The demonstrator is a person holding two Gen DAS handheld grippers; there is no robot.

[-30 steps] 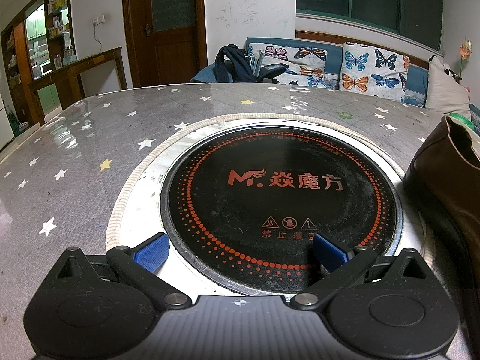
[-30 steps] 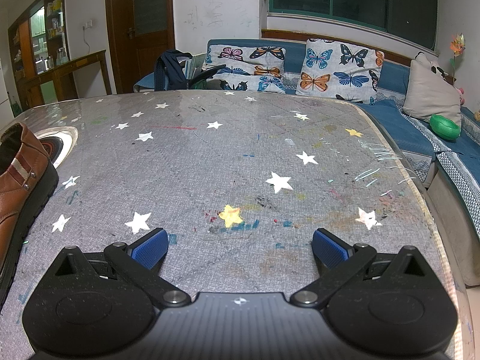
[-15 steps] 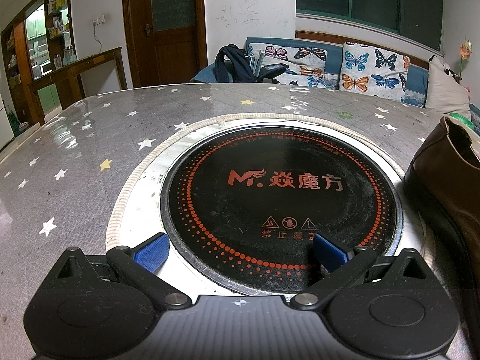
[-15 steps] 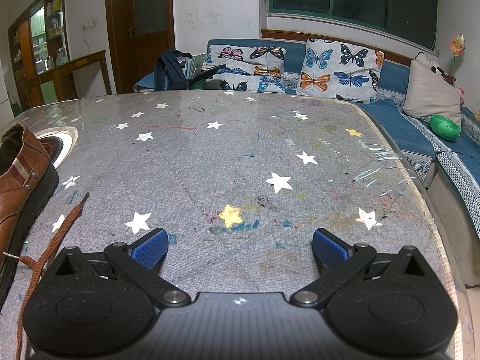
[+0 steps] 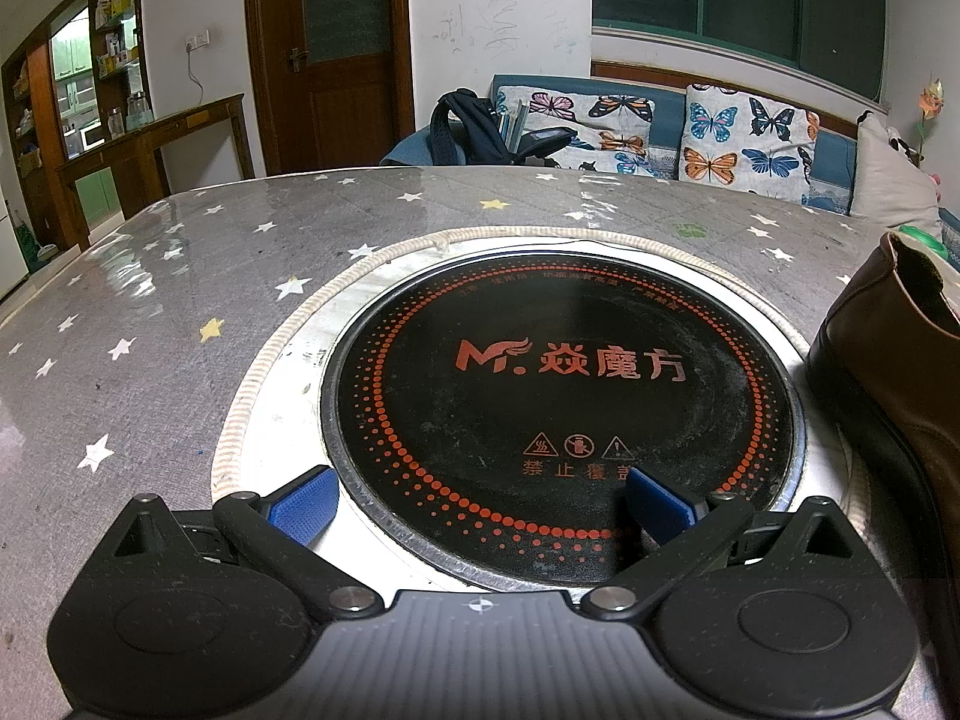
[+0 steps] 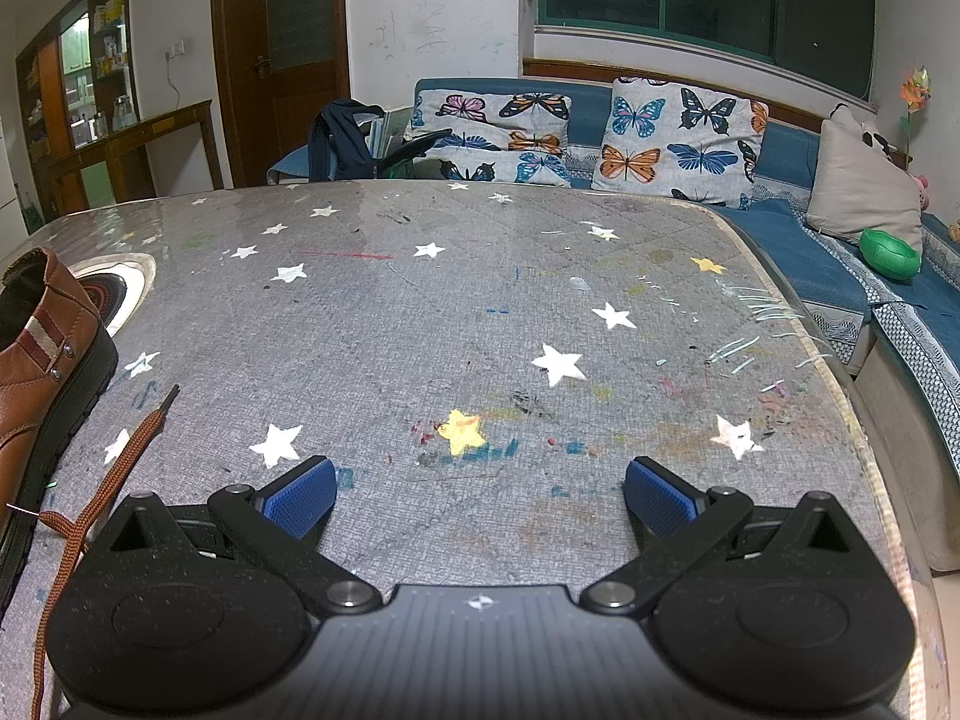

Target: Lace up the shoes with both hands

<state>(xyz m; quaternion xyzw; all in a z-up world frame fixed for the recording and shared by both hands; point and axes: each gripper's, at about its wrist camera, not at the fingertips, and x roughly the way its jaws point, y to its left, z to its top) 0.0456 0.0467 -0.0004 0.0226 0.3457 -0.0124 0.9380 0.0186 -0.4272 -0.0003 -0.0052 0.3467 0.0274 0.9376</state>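
Both my grippers spread wide and empty, the shoe between them.

My left gripper [image 5: 480, 495] hangs released over the black induction hob [image 5: 564, 384] set into the star-print table [image 5: 150, 324]; the brown leather shoe [image 5: 888, 372] stands at its right, its sole seemingly on the hob's rim. My right gripper [image 6: 480, 495] is also released, over bare tabletop, with the shoe at far left and a brown shoelace [image 6: 114, 468] lying loose on the cloth just beside it.

A home living room — butterfly-cushioned sofa [image 6: 600, 138]; wooden door [image 5: 327, 54]; star-patterned table [image 6: 480, 300].
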